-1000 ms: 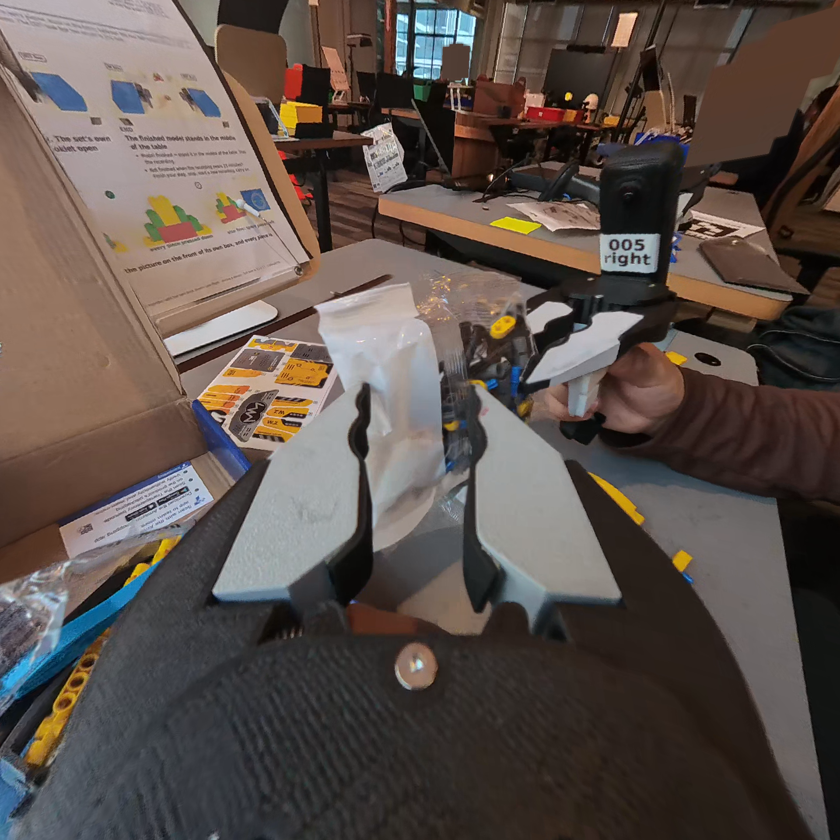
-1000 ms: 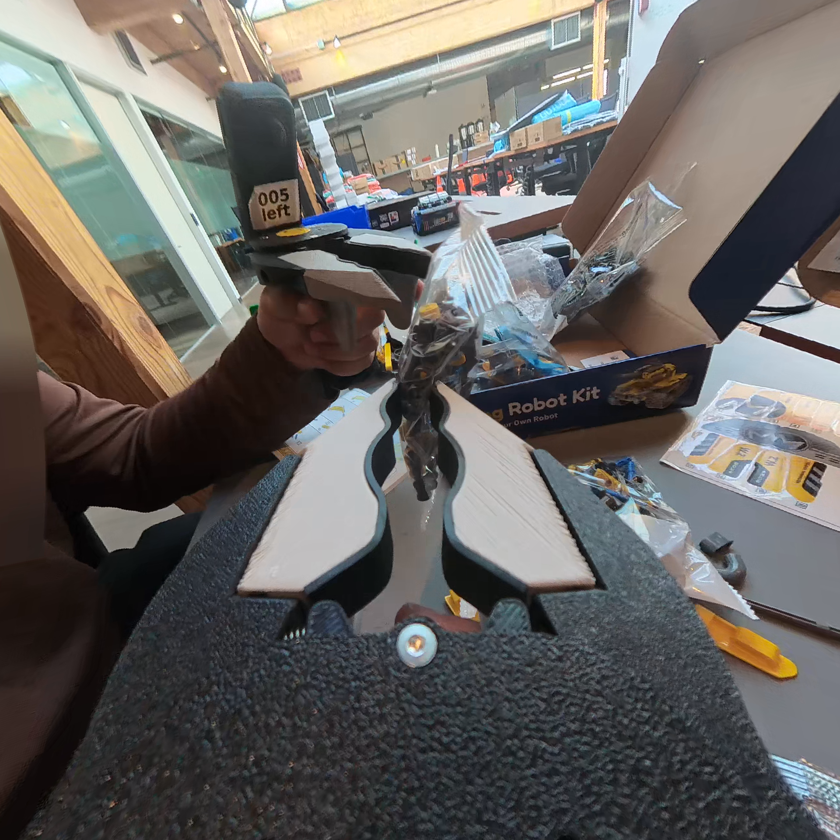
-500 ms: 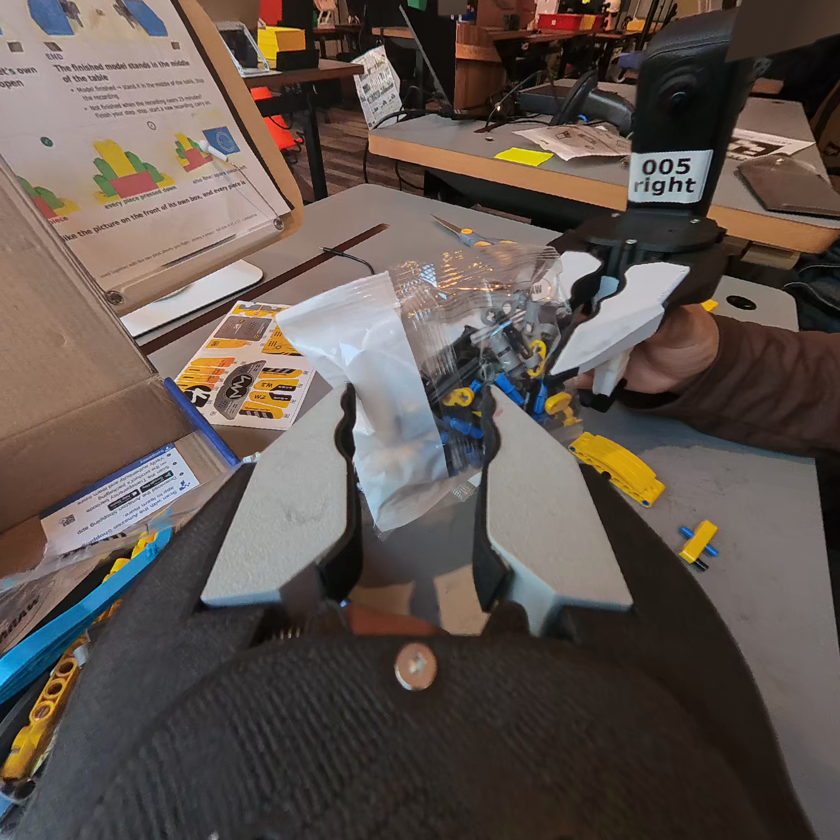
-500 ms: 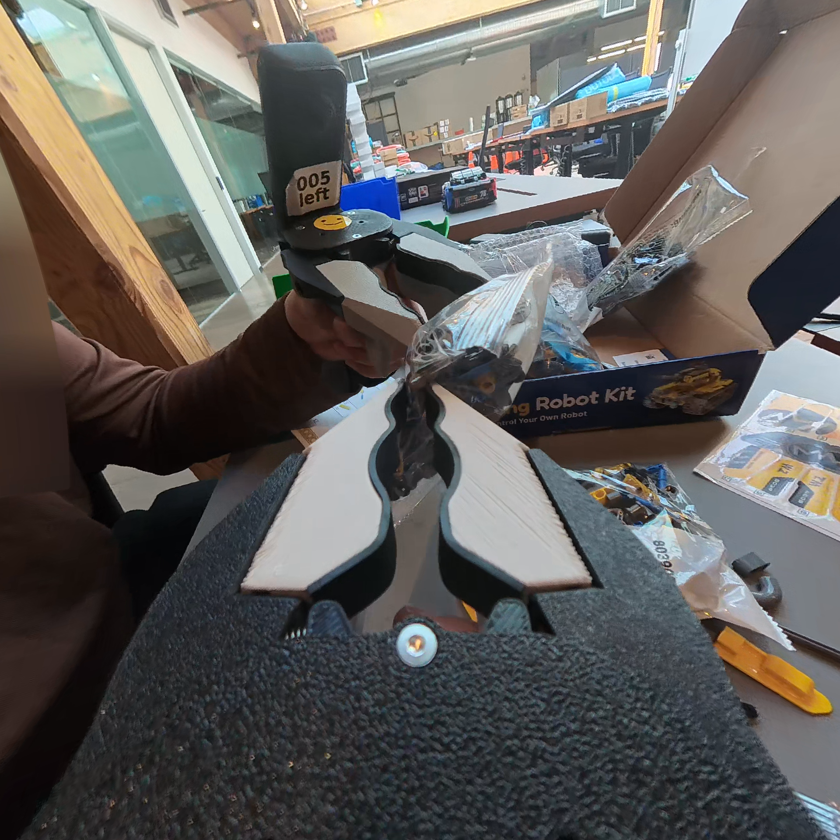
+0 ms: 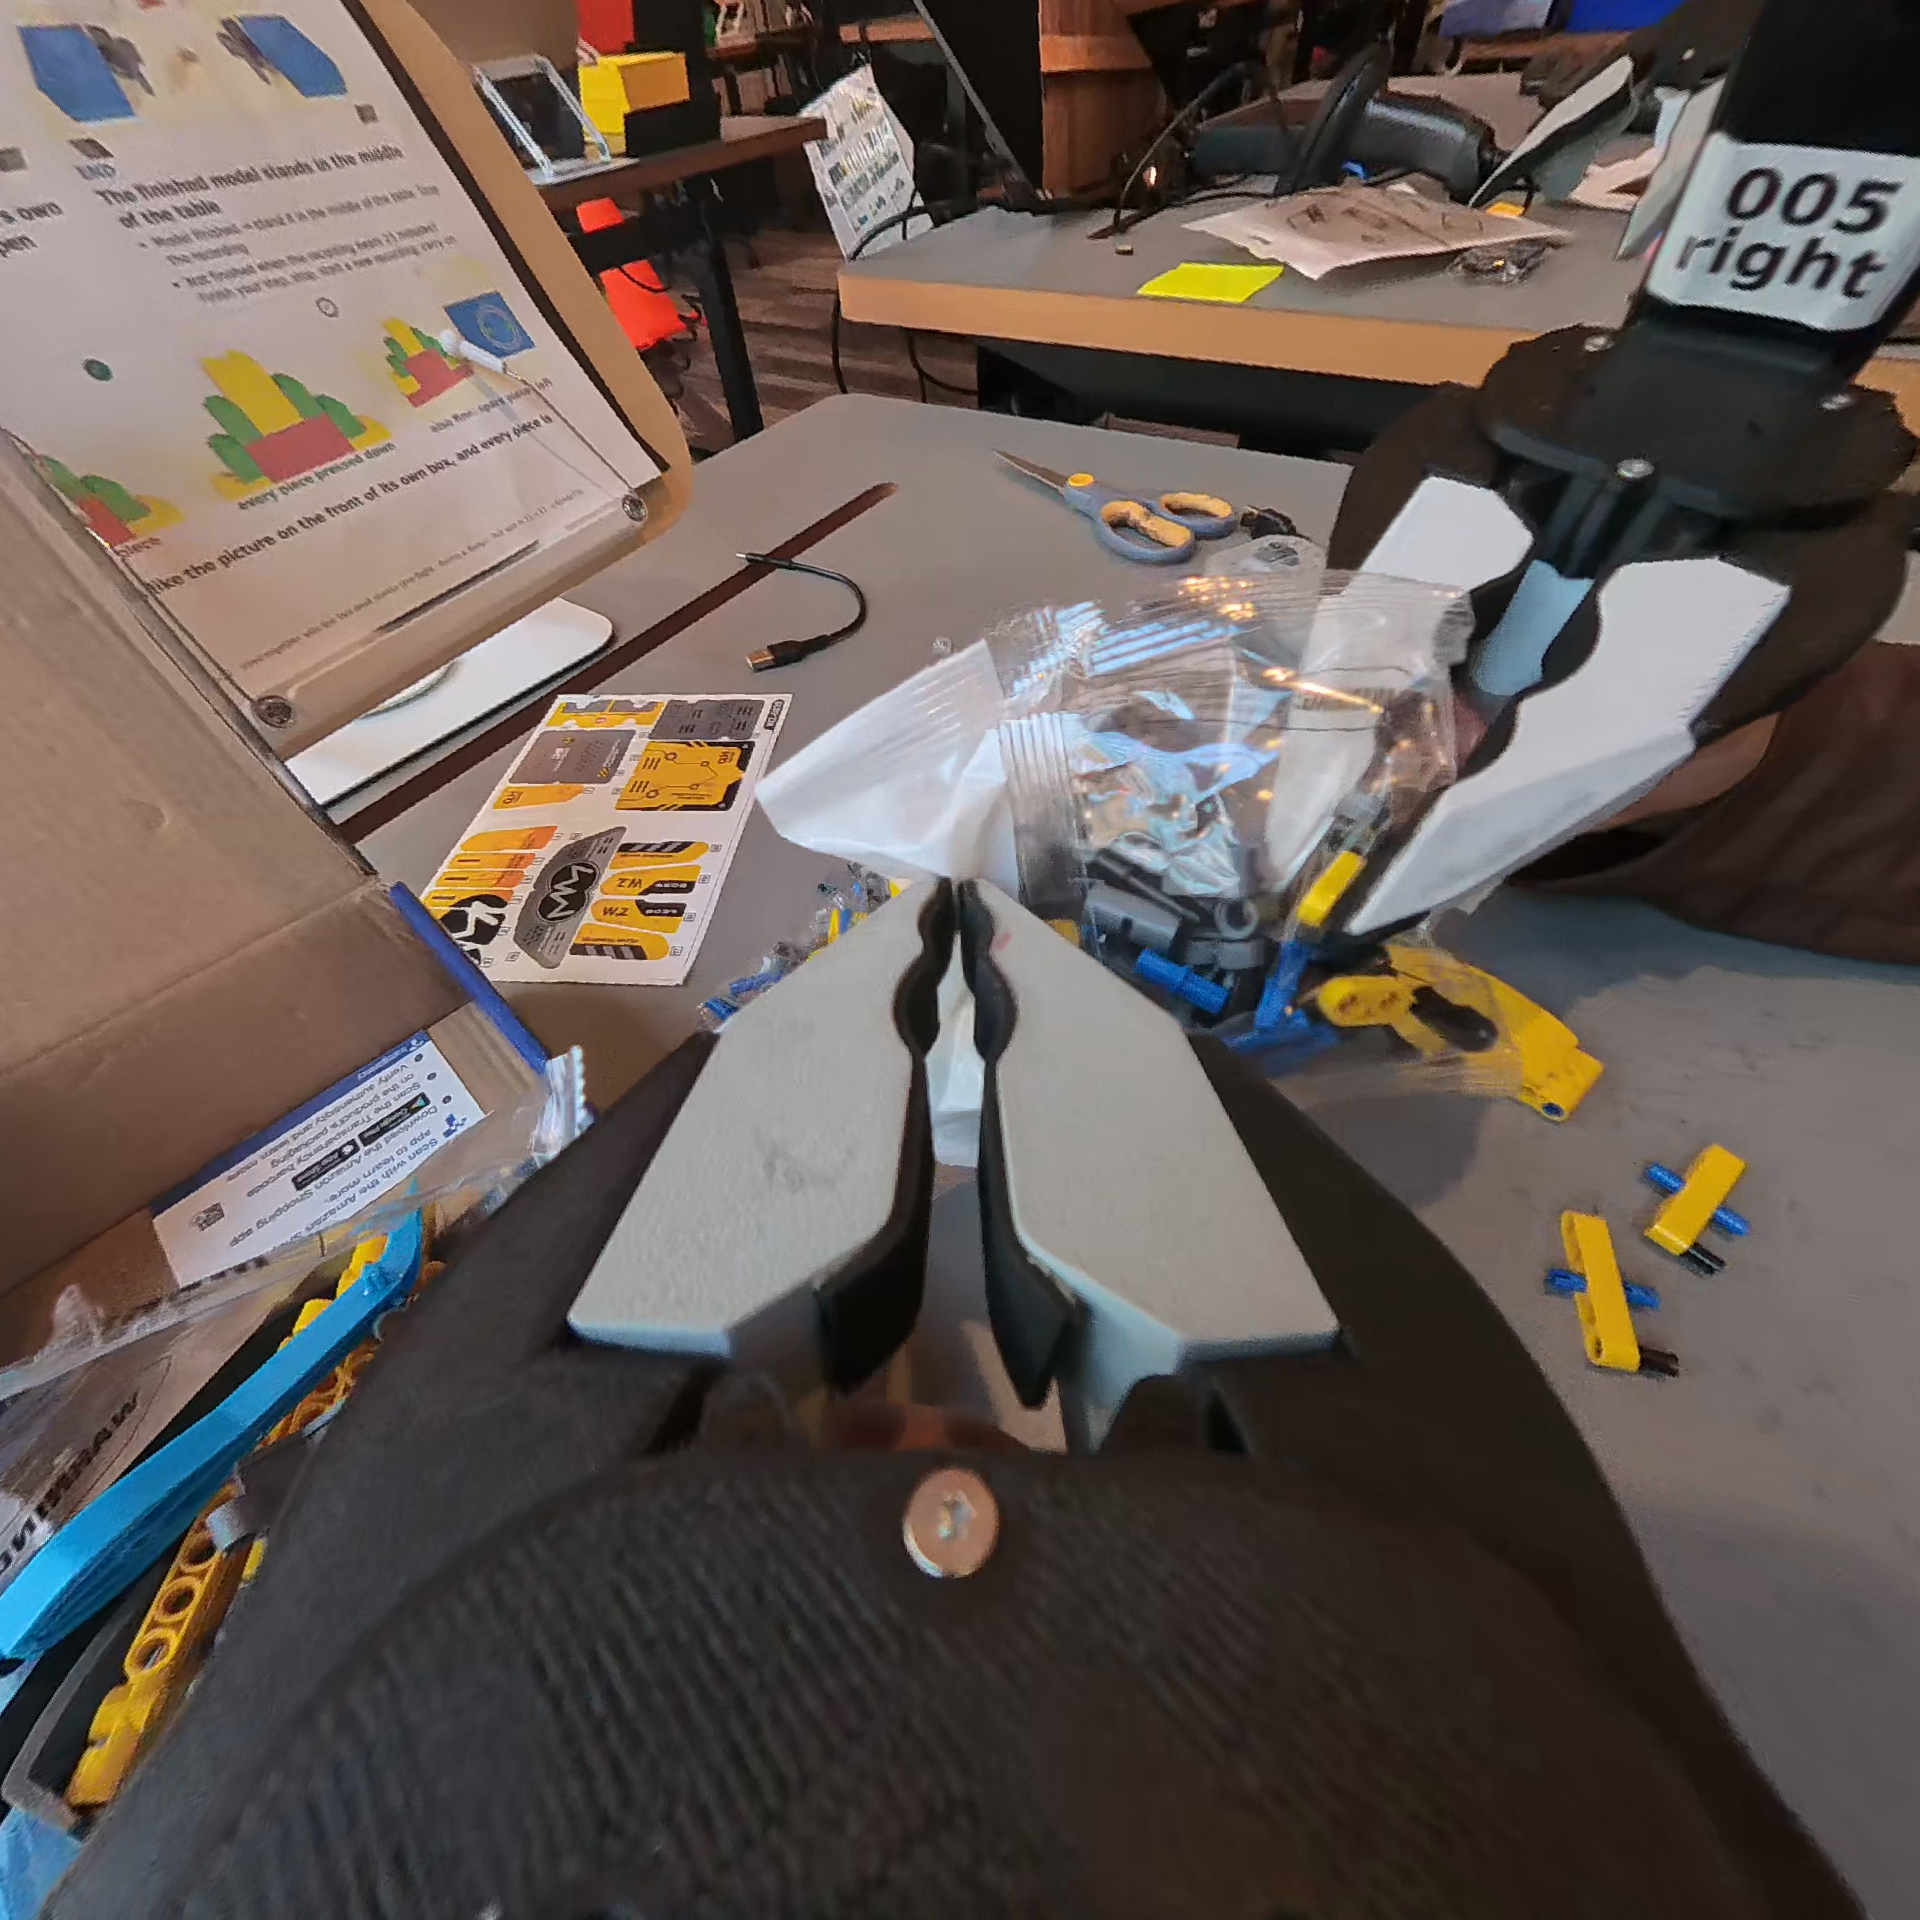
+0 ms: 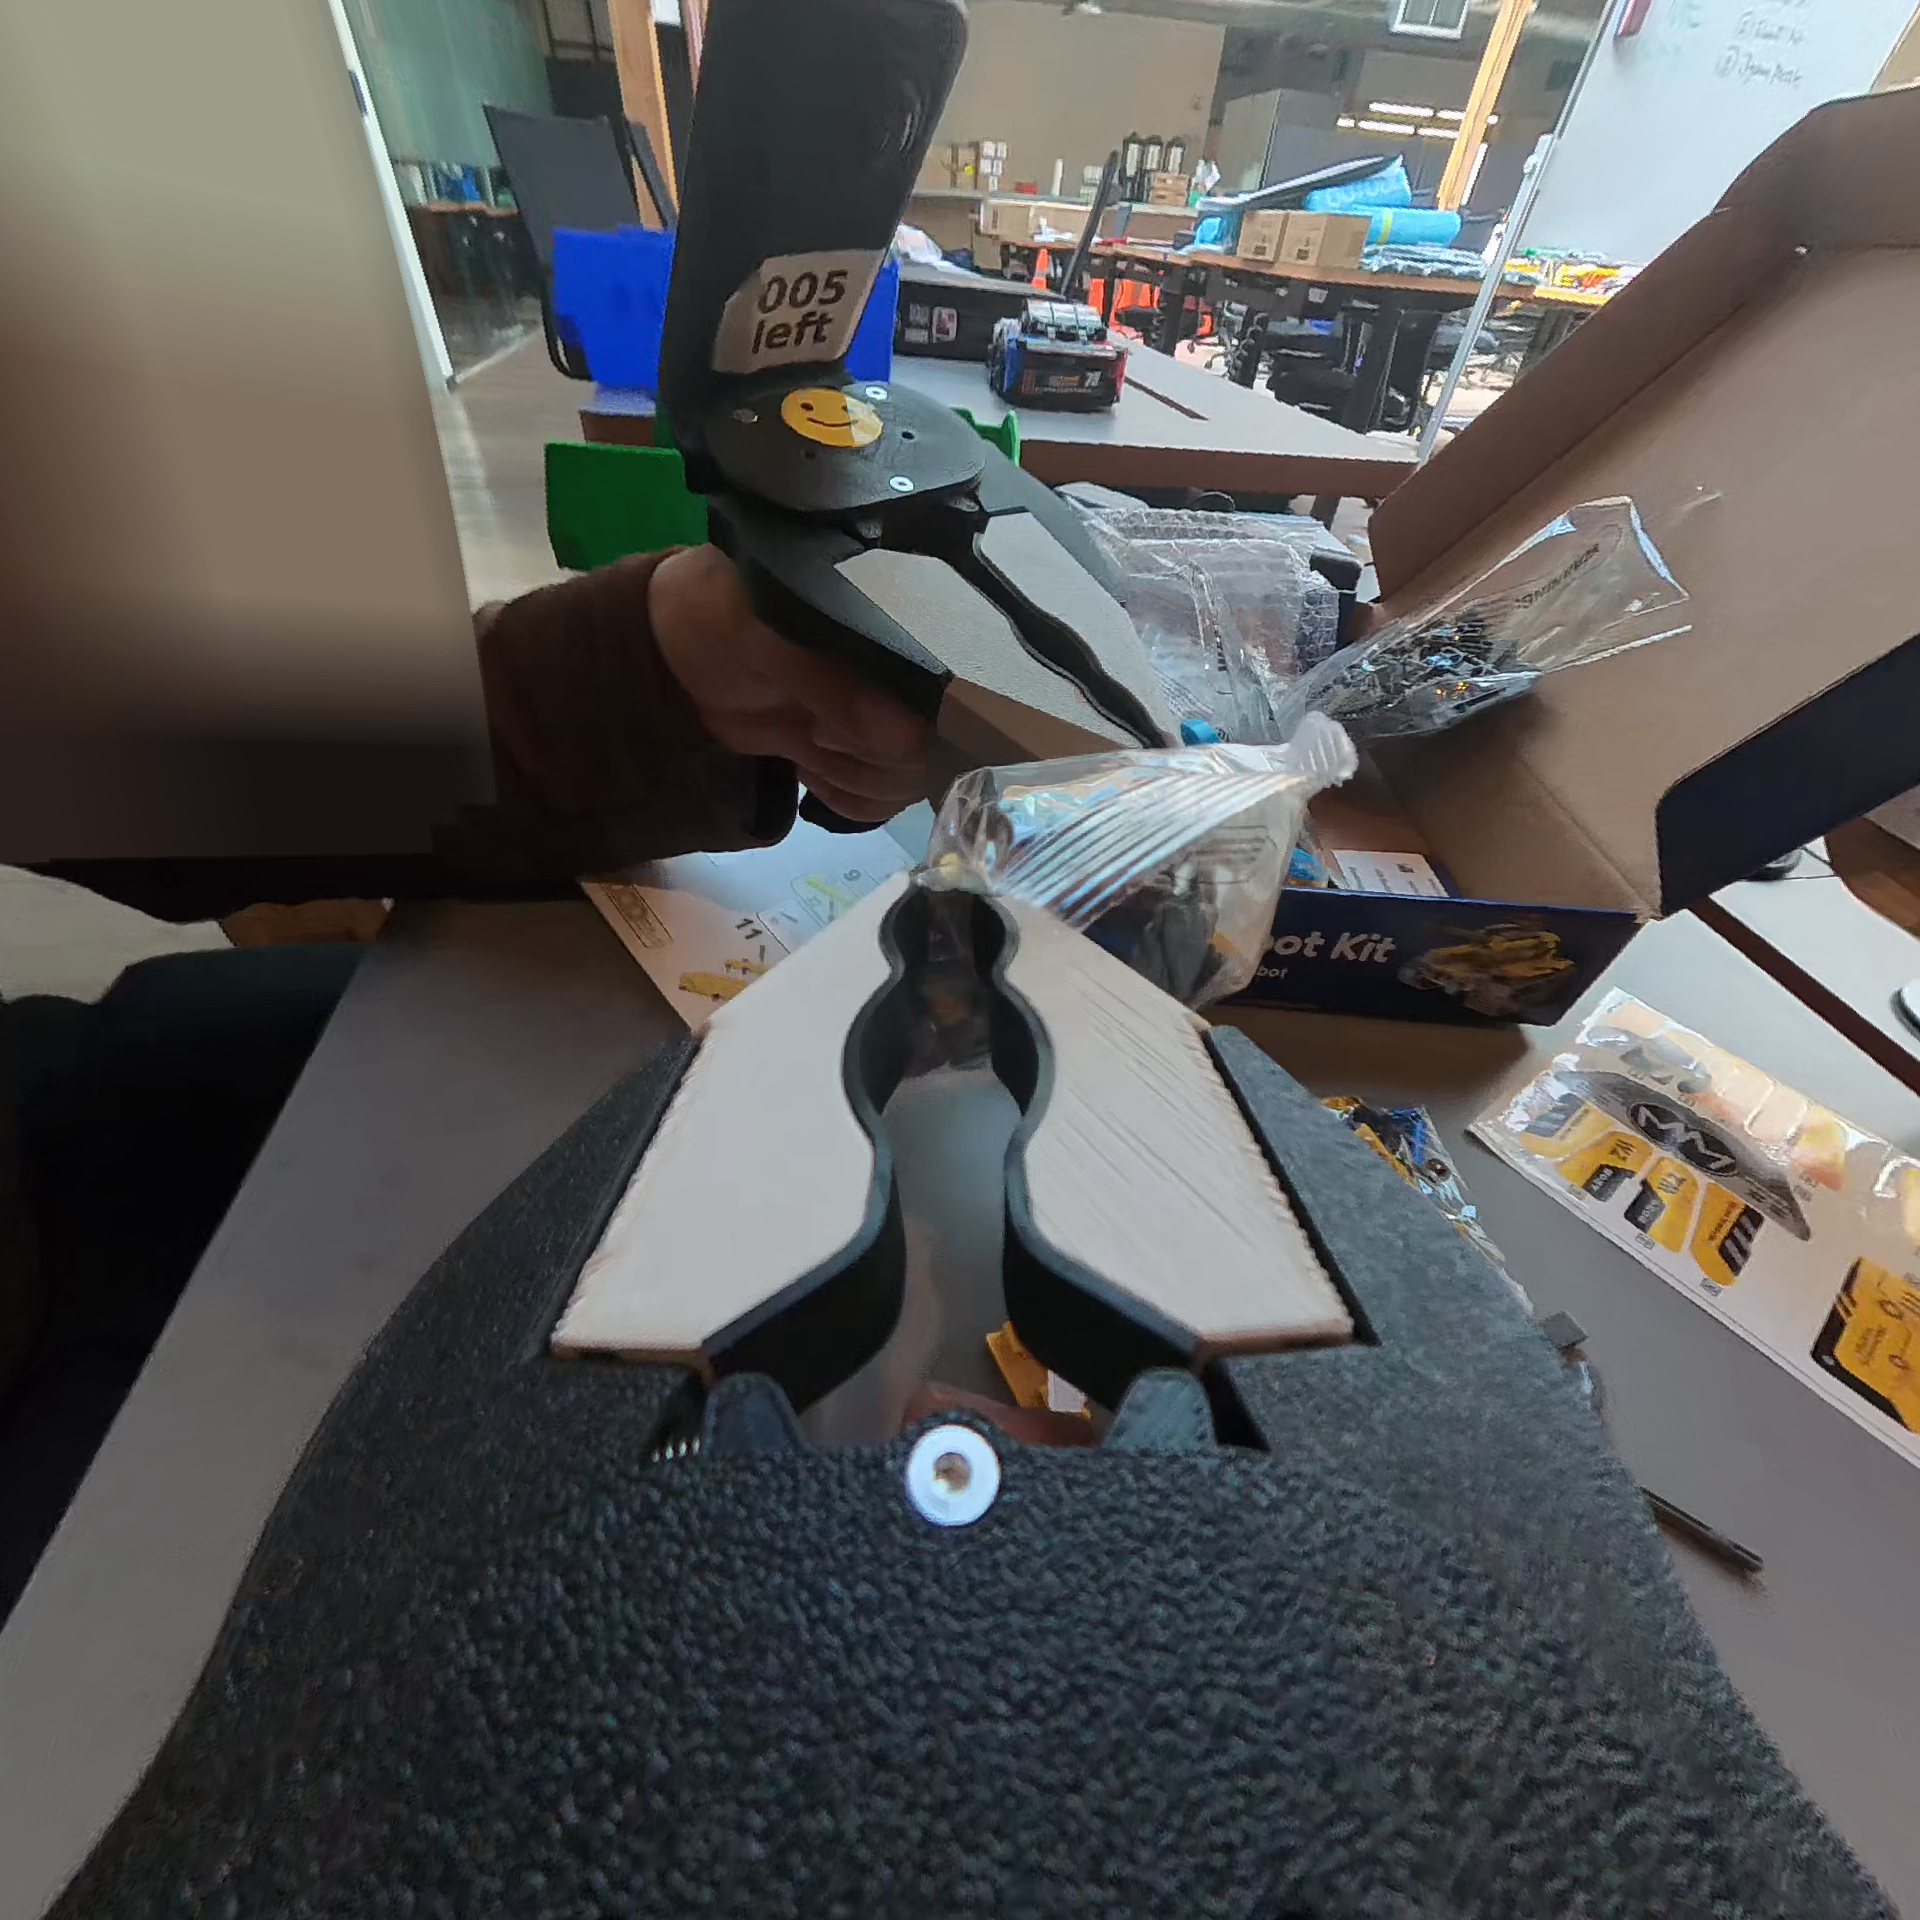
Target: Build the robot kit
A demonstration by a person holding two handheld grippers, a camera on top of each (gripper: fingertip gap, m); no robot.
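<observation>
A clear plastic bag (image 5: 1195, 748) of small black, blue and yellow building pieces is stretched between both grippers, low over the grey table (image 5: 1714, 1558). My left gripper (image 5: 958, 899) is shut on the bag's white edge. My right gripper (image 6: 948, 896) is shut on the opposite corner of the bag (image 6: 1122, 842). The right gripper also shows in the left wrist view (image 5: 1351, 914), the left gripper in the right wrist view (image 6: 1158, 732). Blue and yellow pieces (image 5: 1382, 1003) lie on the table under the bag.
An open cardboard kit box (image 6: 1558, 727) with more bags (image 6: 1507, 634) stands beside the bag. A sticker sheet (image 5: 613, 831), scissors (image 5: 1143, 514), a black cable (image 5: 810, 634), loose yellow pieces (image 5: 1600, 1288) and an instruction stand (image 5: 312, 312) are on the table. The tips of one gripper are about 6 centimeters away from the tips of the other.
The bag has come down toward the table and is pulled out sideways. My left jaws have closed from a wide hold to a tight pinch on its white edge. More pieces now show on the table.
</observation>
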